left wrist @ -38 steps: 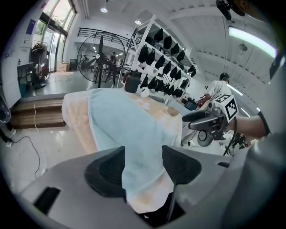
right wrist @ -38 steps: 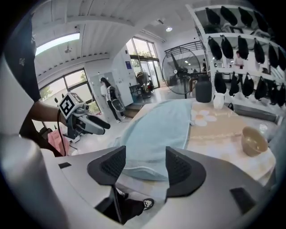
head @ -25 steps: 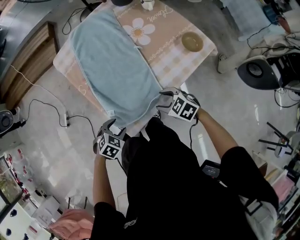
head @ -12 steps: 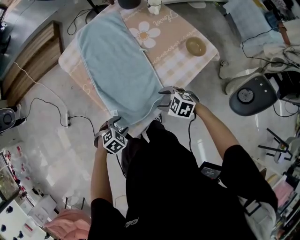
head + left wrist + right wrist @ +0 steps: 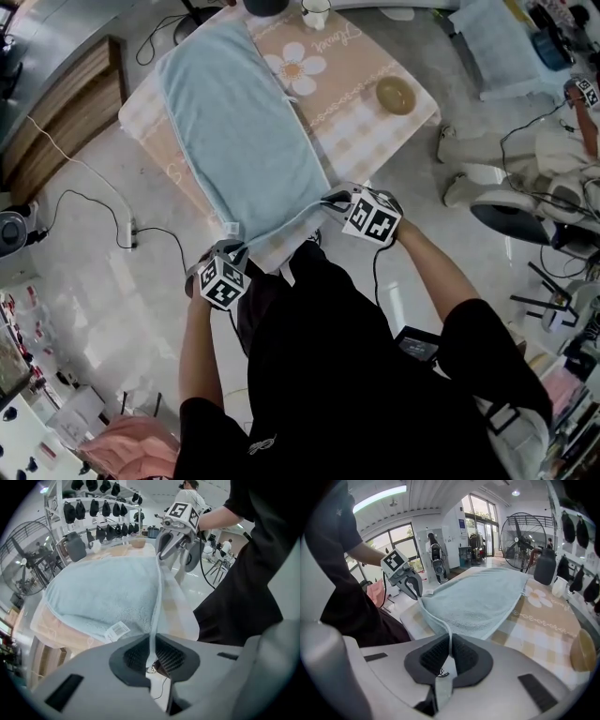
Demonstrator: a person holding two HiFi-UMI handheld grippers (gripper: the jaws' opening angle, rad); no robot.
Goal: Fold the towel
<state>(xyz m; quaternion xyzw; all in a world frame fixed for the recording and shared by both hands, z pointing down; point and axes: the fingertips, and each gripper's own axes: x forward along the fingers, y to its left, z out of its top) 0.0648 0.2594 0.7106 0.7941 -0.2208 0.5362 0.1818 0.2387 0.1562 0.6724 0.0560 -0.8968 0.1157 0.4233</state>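
Note:
A light blue towel (image 5: pixel 239 131) lies spread lengthwise on the table's checked peach cloth (image 5: pixel 366 122). Its near edge hangs over the table's front. My left gripper (image 5: pixel 234 251) holds the near left corner, and in the left gripper view (image 5: pixel 151 656) the hem (image 5: pixel 157 602) runs between its pads beside a white label (image 5: pixel 116 631). My right gripper (image 5: pixel 330 201) holds the near right corner; in the right gripper view (image 5: pixel 449 653) the hem is pinched between the dark pads. Both sets of jaws have just been closing, with towel edge between them.
A tan bowl (image 5: pixel 397 94) sits on the cloth at the right, a white cup (image 5: pixel 316 11) at the far edge. Cables (image 5: pixel 103 202) trail on the floor to the left. A standing fan (image 5: pixel 525 534) and a rack of hanging dark caps (image 5: pixel 101 527) are beyond the table.
Both grippers stay at the towel's near corners. The left marker cube has turned slightly, and the towel has not visibly shifted on the table.

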